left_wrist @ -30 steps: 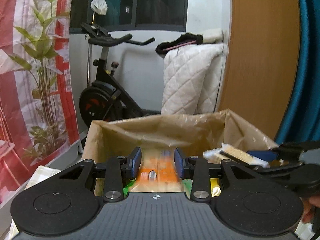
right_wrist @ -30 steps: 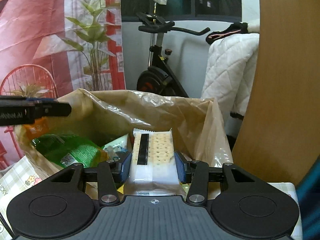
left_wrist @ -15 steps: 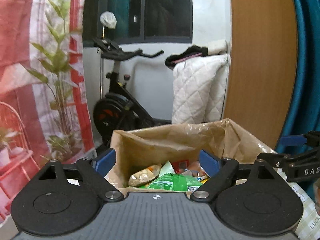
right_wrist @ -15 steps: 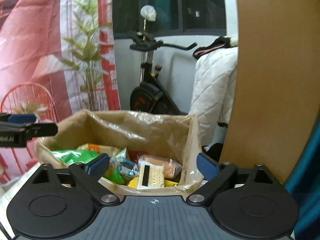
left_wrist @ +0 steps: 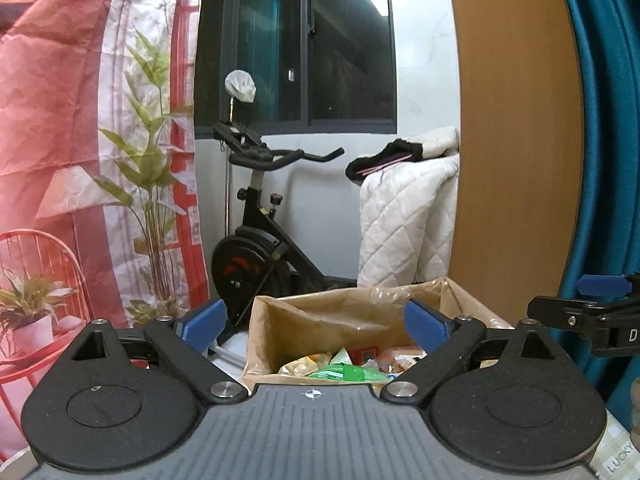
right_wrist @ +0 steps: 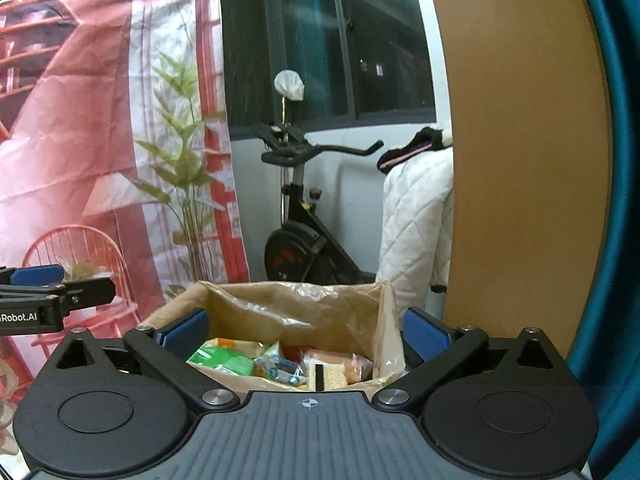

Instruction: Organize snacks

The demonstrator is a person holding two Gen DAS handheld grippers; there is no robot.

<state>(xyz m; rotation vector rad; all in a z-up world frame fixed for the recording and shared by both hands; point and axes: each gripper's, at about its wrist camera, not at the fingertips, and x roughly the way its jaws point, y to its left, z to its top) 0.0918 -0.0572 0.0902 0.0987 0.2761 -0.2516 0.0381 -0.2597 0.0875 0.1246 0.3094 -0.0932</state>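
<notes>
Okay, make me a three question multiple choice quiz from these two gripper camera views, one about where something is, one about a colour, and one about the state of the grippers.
1. Where is the cracker packet?
A. inside the lined box
B. between the right gripper's pads
C. on the exercise bike

2. What colour are the gripper pads?
A. red
B. blue
C. green

3. How do the grippers stand?
A. both shut on snacks
B. only the left one open
C. both wide open and holding nothing

Answers: 1 A, it lies among the other snacks in the lined box. 2 B, the pads show blue in both views. 3 C, the left gripper and right gripper have just been opening, with nothing between the jaws.
</notes>
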